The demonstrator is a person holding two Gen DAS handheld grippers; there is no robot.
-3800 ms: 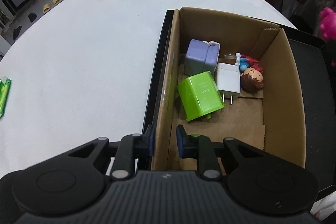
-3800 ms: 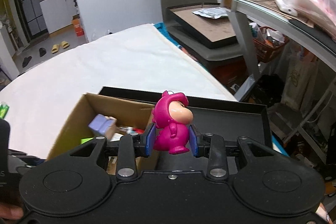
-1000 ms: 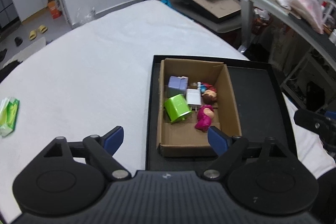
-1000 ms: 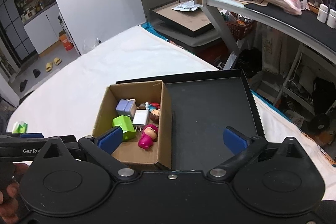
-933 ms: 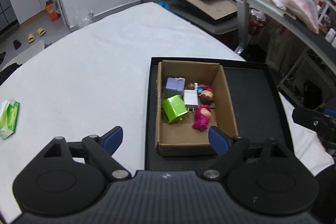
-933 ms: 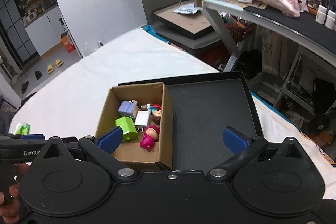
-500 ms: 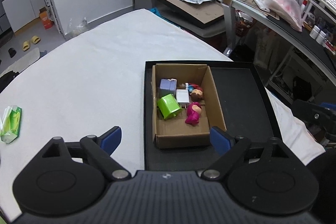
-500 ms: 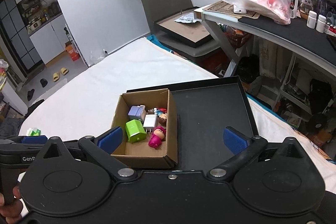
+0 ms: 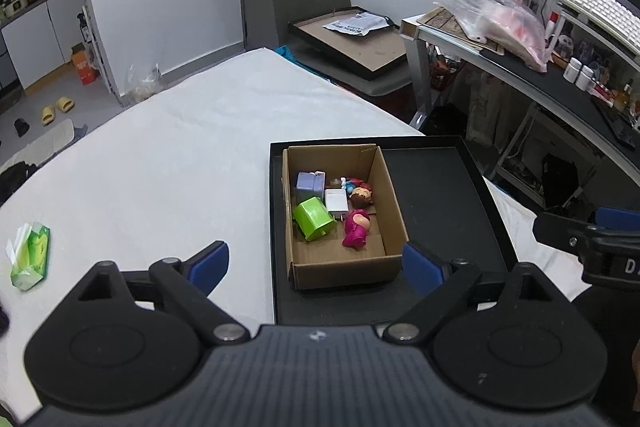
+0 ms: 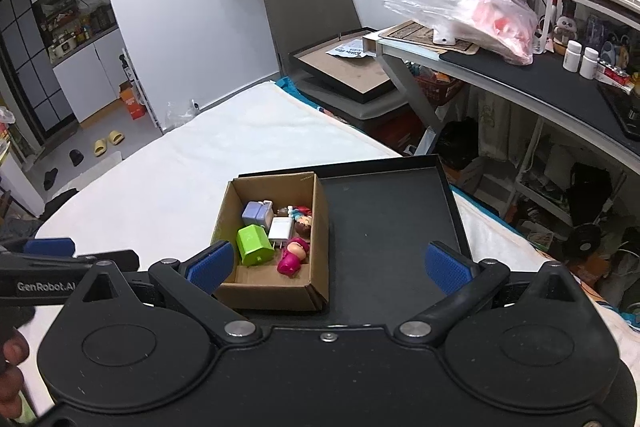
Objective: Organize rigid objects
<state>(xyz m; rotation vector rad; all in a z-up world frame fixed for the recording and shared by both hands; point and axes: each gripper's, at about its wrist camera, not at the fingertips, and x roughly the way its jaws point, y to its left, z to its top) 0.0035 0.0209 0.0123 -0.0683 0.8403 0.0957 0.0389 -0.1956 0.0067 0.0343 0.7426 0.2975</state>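
packet (image 9: 30, 255) of green tissue sits far left of the left gripper (image 9: 316, 263), well apart from everything else, likely not part of the sort. left gripper jaws are opening, nothing between them, blue pads (image 9: 210, 261) spread wide and clear of the box (image 9: 344, 269); reads as let go and pulled off since no item is left to grab. box lies ahead of the left gripper, between its fingers in view, standing in the left part of the black tray (image 9: 440, 195) so the items are corralled in one spot. inside, left to right: green block (image 9: 314, 219) and purple block (image 9: 307, 183) against the left wall, white charger (image 9: 336, 201) mid, pink figure (image 9: 356, 229) lying on its side near the front, brown-haired figure (image 9: 362, 195) behind it, close to the right wall. all packed toward the back, front floor bare. right gripper (image 10: 328, 269) is released too, jaws wide, empty, tray floor ahead of it, box ahead and to its left. tray's right part holds nothing, so task looks about done.
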